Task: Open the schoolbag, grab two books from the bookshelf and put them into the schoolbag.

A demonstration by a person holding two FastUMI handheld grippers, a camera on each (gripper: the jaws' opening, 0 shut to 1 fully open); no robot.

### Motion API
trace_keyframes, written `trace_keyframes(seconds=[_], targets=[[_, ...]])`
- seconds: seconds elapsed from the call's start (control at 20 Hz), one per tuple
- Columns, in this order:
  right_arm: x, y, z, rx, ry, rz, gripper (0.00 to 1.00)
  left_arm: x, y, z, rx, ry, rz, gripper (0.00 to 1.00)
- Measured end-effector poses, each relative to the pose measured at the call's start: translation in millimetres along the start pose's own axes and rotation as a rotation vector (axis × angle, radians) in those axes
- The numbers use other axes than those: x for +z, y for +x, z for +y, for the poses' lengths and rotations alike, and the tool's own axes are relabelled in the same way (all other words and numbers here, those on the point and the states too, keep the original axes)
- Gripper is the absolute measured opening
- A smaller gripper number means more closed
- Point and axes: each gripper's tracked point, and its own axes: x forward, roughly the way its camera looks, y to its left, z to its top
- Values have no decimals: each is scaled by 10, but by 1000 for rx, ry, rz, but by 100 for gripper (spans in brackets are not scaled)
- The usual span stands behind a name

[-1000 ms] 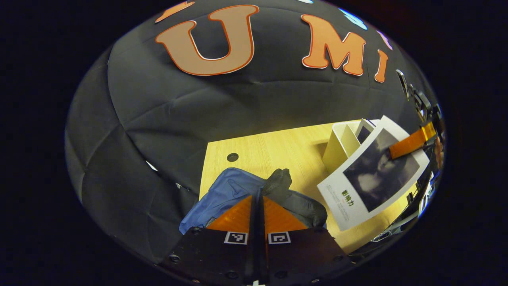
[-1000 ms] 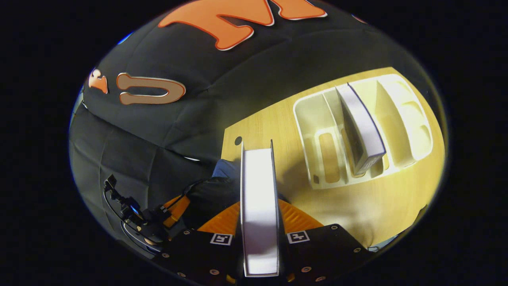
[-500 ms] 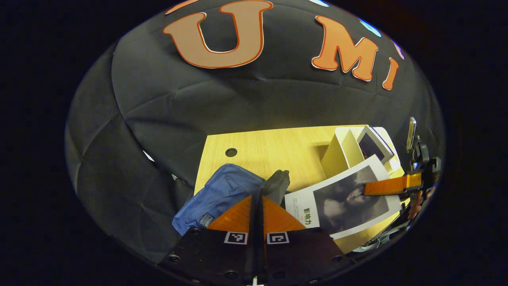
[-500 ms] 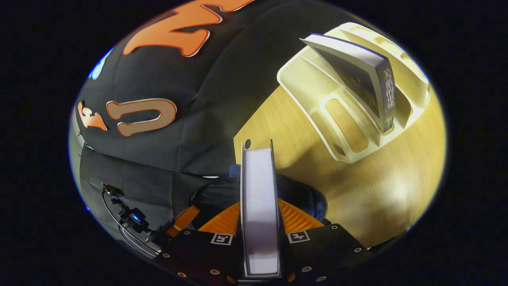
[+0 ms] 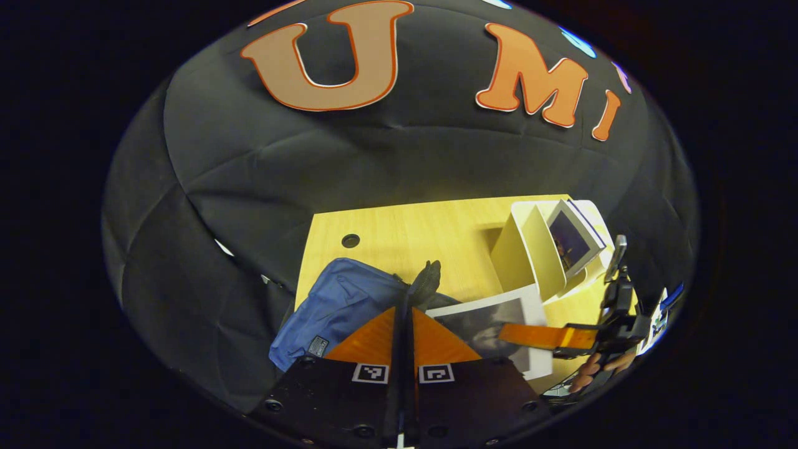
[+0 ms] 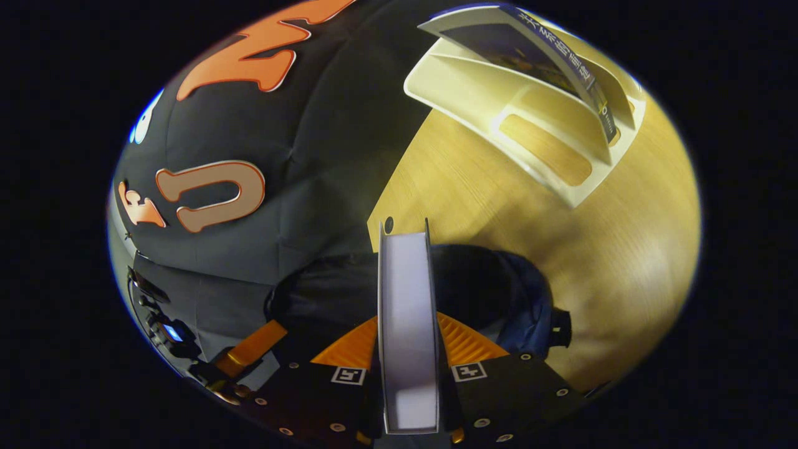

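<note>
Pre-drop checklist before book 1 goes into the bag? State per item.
1. Right gripper clamped on the book: ok.
2. Left gripper shut on the schoolbag edge: cannot tell what it pinches.
3. Bag mouth open under the book: ok, dark opening visible.
4. Book fully clear of the rim: cannot tell.
5. Second book waiting in the bookshelf: ok.

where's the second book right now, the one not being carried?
In the right gripper view the second book leans in the white bookshelf on the table, top right. The left gripper view shows it right of the schoolbag.
</note>
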Motion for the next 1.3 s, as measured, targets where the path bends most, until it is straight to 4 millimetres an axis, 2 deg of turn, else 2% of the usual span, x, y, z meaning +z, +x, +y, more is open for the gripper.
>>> trace_keyframes(seconds=[0.35,0.6,0.8,0.85,0.9,0.95,1.0,1.05,1.1,1.15,1.25,1.3], targets=[[-60,517,-24,-6,5,-47,35,-88,24,-258,-62,-3,27,4],[-341,766,-27,1,-2,-20,35,-164,6,-447,-103,40,44,4],[-435,951,28,8,-40,-40,35,-212,-63,-549,-142,56,40,3],[-465,989,14,-2,-47,-39,24,-219,-78,-555,-145,67,34,4],[-482,1031,6,-6,-52,-39,36,-239,-45,-574,-147,65,38,4],[-486,1064,5,-8,-55,-36,36,-249,-46,-581,-151,65,37,3],[-480,1082,18,-10,-48,-35,48,-239,-39,-568,-149,58,34,4],[-495,1080,7,-26,-34,-12,38,-210,-35,-528,-145,51,26,3],[-502,1046,-59,-71,-29,15,39,-204,-31,-479,-138,40,20,4],[-476,1030,-164,-134,-46,21,29,-199,-30,-430,-136,30,19,4],[-463,1036,-248,-178,-81,44,43,-202,-39,-364,-136,4,14,4],[-473,986,-280,-202,-96,59,64,-190,-34,-336,-130,-6,6,4]])
